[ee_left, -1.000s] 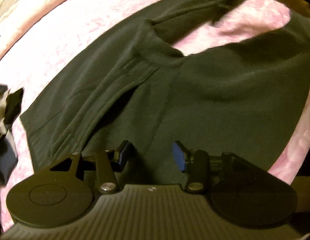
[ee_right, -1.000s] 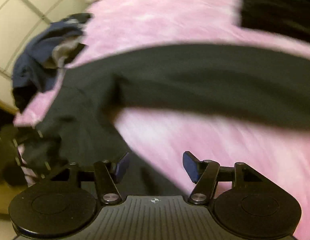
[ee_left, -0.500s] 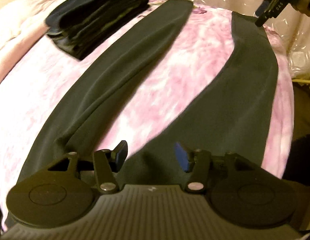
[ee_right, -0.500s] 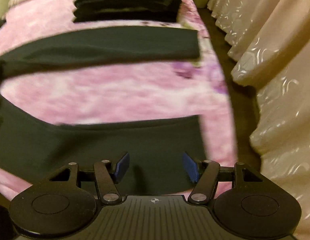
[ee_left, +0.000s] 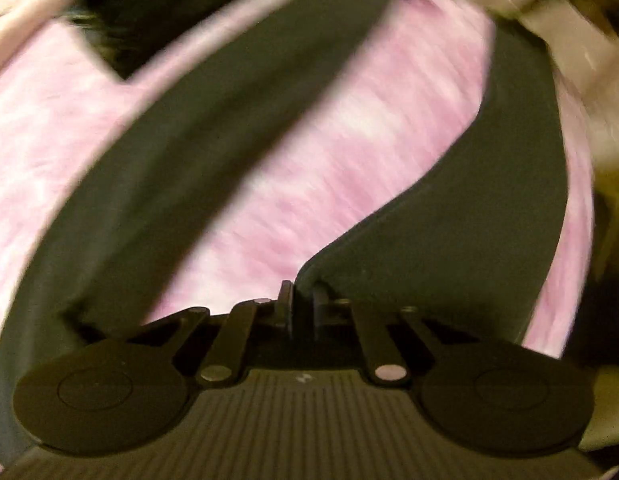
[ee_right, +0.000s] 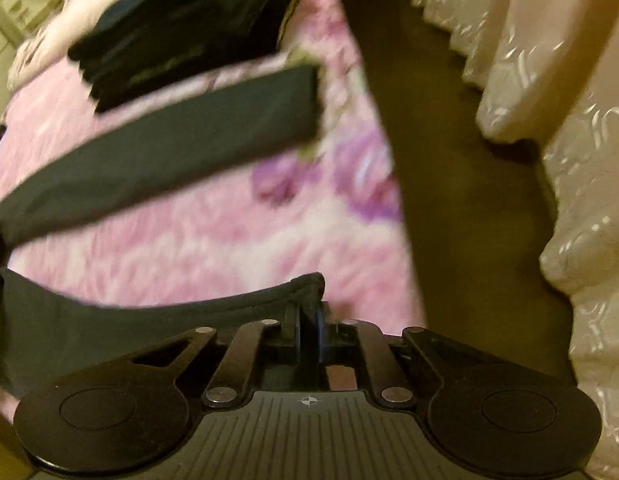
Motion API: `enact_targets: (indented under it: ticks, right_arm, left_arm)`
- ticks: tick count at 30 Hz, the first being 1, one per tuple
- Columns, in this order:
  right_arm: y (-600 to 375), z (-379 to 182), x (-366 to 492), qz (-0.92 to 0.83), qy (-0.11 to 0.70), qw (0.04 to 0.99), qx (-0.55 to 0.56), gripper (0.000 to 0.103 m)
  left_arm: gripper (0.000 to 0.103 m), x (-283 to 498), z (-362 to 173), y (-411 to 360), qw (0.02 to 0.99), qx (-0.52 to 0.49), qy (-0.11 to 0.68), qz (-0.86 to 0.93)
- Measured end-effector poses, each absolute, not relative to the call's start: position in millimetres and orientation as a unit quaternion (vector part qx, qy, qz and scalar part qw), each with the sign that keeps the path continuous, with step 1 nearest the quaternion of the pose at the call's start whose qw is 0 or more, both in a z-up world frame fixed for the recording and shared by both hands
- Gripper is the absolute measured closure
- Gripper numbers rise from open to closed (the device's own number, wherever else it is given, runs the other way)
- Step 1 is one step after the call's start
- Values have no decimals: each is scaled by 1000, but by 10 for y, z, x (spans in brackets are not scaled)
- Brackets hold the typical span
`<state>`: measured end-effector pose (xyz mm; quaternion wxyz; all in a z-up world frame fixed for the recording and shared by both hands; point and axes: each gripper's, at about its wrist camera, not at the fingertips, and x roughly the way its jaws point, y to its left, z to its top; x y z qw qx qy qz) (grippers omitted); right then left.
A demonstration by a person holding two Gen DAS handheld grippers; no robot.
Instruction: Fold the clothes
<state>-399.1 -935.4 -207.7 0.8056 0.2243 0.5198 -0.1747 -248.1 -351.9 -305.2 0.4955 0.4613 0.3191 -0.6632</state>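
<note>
Dark trousers lie spread on a pink blanket (ee_left: 349, 140), the two legs apart. In the left wrist view the far leg (ee_left: 209, 140) runs up to the left and the near leg (ee_left: 469, 220) curves up the right side. My left gripper (ee_left: 303, 312) is shut on the inner edge of that near leg, and the cloth rises into the jaws. In the right wrist view my right gripper (ee_right: 308, 328) is shut on the hem corner of the near leg (ee_right: 129, 320). The far leg (ee_right: 169, 148) lies flat beyond it.
A stack of folded dark clothes (ee_right: 181, 40) sits at the far end of the bed, also visible as the dark stack (ee_left: 149, 12) in the left wrist view. The bed edge drops to a brown floor (ee_right: 449, 160) on the right, with pale curtains (ee_right: 569, 120) beyond.
Both grippers travelled from the trousers' waist along to the legs, then went from open to shut on the near leg, the left on its inner edge, the right on its hem.
</note>
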Motion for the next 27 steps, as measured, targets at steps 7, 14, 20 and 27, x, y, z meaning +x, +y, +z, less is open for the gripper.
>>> enact_targets:
  ticks: [7,14,20,27]
  right_arm:
    - [-9326,-2195,-3800,-199,508,817,186,37]
    - [-8962,-2232,-4242,-214,512,800,230,37]
    - [-8859,-2386,-4376,-257,505,775,279,37]
    - [-8751,-2346,-4306,-293,509,762,273,66]
  left_arm:
    - [70,-2516,-3250,-3699,535,496,305,-612]
    - [62,-2871,-2932,-3076,538,486,286,-627]
    - [62,-3304,-3197,-2416,463,574,232,-634]
    - [66,-3165,-3431,-2059,465,629,188,-594]
